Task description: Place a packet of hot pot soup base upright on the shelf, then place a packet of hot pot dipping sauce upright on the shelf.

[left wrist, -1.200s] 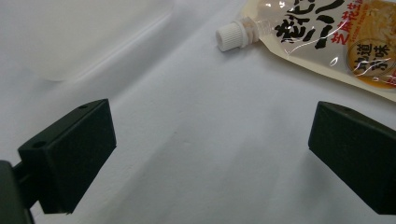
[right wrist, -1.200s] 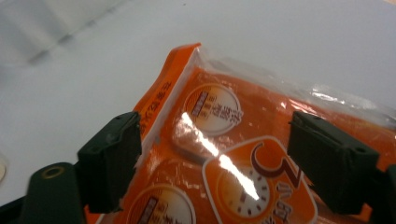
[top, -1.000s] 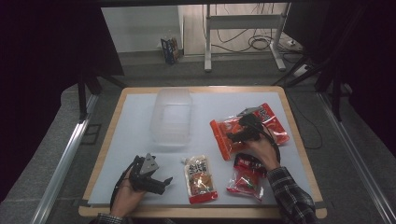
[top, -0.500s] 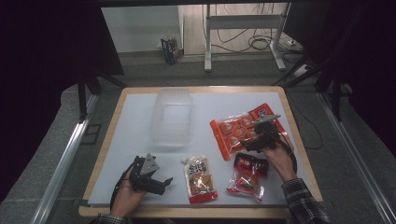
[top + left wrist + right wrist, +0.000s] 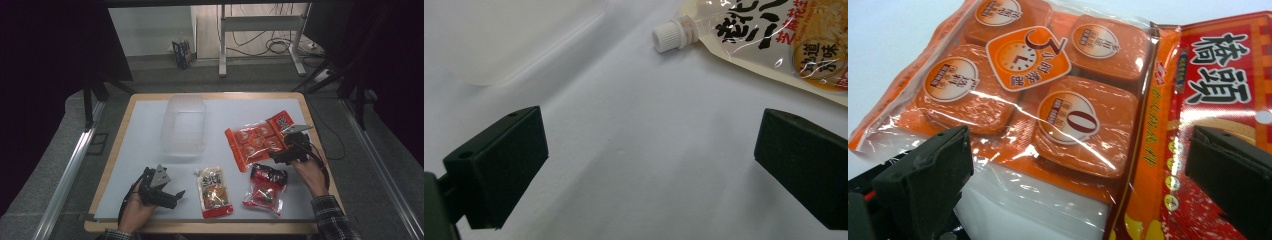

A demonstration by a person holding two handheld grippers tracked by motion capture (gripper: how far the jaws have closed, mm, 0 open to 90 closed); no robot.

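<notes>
An orange packet of square blocks (image 5: 256,140) lies right of centre, and it sits close under my right gripper (image 5: 1078,190) in the right gripper view. My right gripper (image 5: 278,156) is open at the packet's near right edge, holding nothing. A spouted pouch (image 5: 215,192) with a white cap (image 5: 669,36) lies near the front edge. A red and black snack bag (image 5: 264,189) lies to the pouch's right. My left gripper (image 5: 176,195) rests open on the white mat left of the pouch, and between its jaws my left gripper (image 5: 649,170) has bare mat.
A clear plastic container (image 5: 183,125) stands at the middle back of the white mat (image 5: 140,135), its corner at the upper left of the left gripper view as the container (image 5: 499,45). The wooden table rim (image 5: 112,150) frames the mat. Dark floor and cables lie beyond.
My right gripper has drawn back to the right and nearer, from above the orange packet's middle to its near right edge. The left gripper has stayed still.
</notes>
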